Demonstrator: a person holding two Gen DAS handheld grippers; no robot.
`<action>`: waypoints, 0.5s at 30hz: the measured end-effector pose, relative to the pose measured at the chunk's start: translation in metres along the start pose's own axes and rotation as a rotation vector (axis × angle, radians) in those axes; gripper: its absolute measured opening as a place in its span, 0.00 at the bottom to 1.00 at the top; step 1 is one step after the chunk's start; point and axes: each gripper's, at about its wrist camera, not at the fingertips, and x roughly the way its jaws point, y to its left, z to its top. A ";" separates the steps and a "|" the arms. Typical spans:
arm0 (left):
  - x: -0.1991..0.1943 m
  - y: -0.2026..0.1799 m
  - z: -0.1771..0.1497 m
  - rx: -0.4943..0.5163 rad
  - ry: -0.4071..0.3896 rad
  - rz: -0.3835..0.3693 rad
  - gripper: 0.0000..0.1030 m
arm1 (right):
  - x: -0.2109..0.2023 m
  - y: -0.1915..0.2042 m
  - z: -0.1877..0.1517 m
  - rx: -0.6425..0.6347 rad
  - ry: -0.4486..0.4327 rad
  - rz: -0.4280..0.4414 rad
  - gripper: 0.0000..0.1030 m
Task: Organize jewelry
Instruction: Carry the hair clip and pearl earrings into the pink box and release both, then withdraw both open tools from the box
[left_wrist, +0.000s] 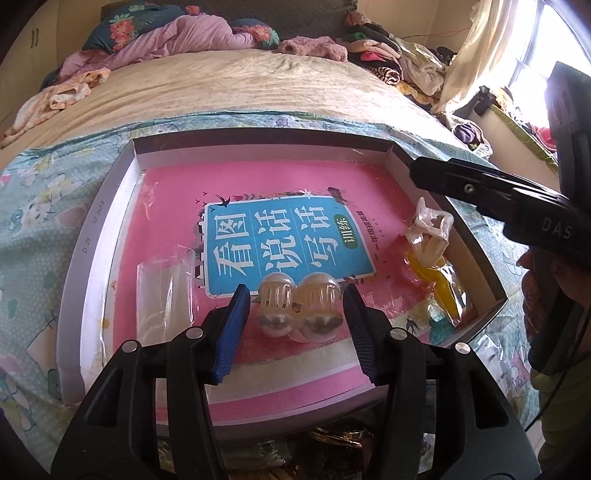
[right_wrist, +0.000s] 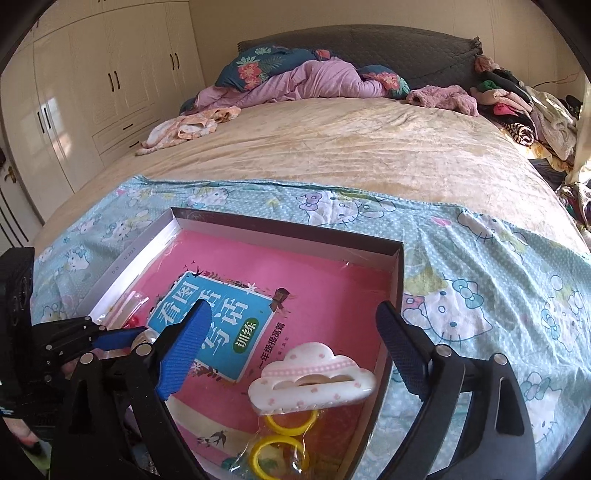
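We're over the shallow cardboard box (left_wrist: 92, 236) on the bed, our landmark, and both claws hang above its floor, where a pink book (left_wrist: 280, 192) lies flat as a smooth liner. Our left gripper (left_wrist: 295, 295) has its ribbed blue pads either side of a pair of pearly, rounded hair clips (left_wrist: 299, 306) at the box's near edge; the jaws stand apart, with daylight between pads and clips, so nothing looks clamped. A crinkly clear bag (left_wrist: 164, 291) lies just left of them, likely their wrapper. Toward the box's right wall, our right gripper (right_wrist: 291, 350) spreads wide and empty above a glossy white cloud-shaped claw clip (right_wrist: 312, 376) with pink dots, resting on a clear packet of yellow rings (right_wrist: 284, 439). We'd judge each piece has been set flat in its own patch of the box, so hard plastic teeth won't tangle and everything can be seen at a glance.
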 end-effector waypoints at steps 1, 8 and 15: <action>-0.001 0.000 0.000 0.000 -0.001 -0.001 0.47 | -0.005 -0.001 0.000 0.009 -0.010 -0.002 0.89; -0.009 0.002 0.001 -0.014 -0.018 0.004 0.57 | -0.034 -0.009 -0.006 0.057 -0.047 0.010 0.92; -0.029 0.010 0.003 -0.051 -0.058 0.013 0.78 | -0.057 -0.007 -0.010 0.067 -0.077 0.014 0.94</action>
